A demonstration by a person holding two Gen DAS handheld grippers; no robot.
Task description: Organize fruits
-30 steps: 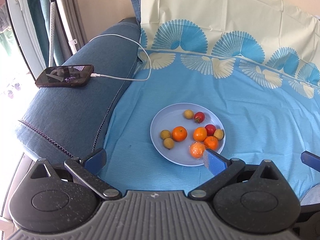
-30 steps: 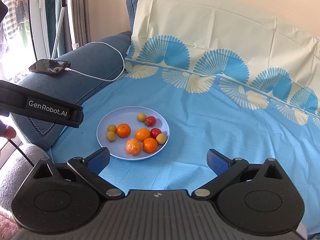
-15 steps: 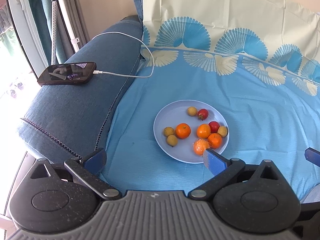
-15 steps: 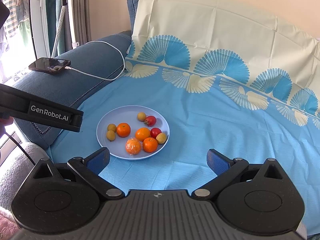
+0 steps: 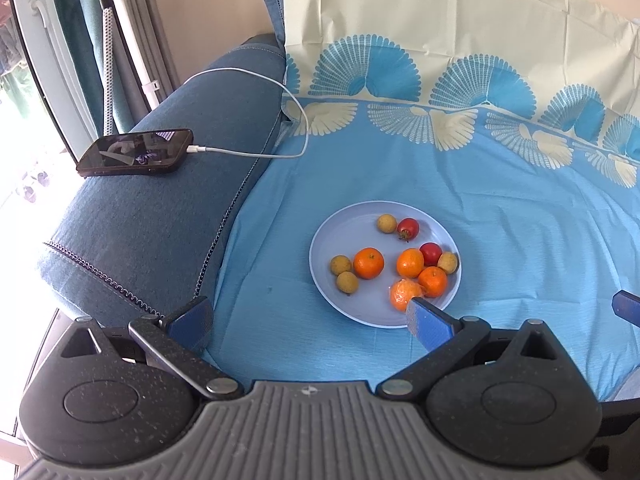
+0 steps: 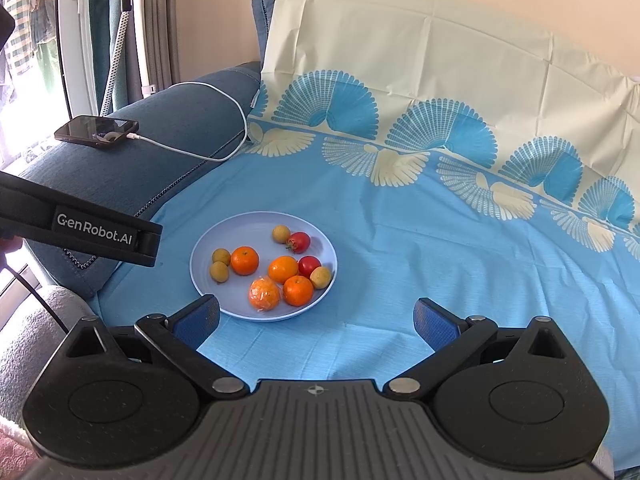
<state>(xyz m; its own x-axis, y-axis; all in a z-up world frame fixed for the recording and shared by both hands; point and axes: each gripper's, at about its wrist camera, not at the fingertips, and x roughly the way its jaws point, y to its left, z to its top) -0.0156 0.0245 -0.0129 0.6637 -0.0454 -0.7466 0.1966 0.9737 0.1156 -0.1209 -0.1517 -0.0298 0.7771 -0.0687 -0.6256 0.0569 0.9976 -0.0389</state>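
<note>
A pale blue plate (image 5: pixel 340 236) (image 6: pixel 224 240) lies on the blue sheet. It holds several oranges (image 5: pixel 368 263) (image 6: pixel 244 260), one of them in clear wrap (image 5: pixel 403 293) (image 6: pixel 264 294), two red tomatoes (image 5: pixel 408 227) (image 6: pixel 299 241) and several small tan fruits (image 5: pixel 341 265) (image 6: pixel 221 256). My left gripper (image 5: pixel 310 320) is open and empty, above the sheet just in front of the plate. My right gripper (image 6: pixel 316 322) is open and empty, in front of the plate and a little to its right. The left gripper's body shows at the left of the right wrist view (image 6: pixel 100 232).
A dark phone (image 5: pixel 136 152) (image 6: pixel 96 131) lies on the blue sofa arm (image 5: pixel 160 216), with a white cable (image 5: pixel 280 88) running to the sheet. A cream and blue patterned cloth (image 5: pixel 440 40) covers the backrest. A window and curtains are at the far left.
Both grippers have shifted slightly; the plate sits a little higher and further right in the left wrist view. Both stay open and empty. The fruit has not moved.
</note>
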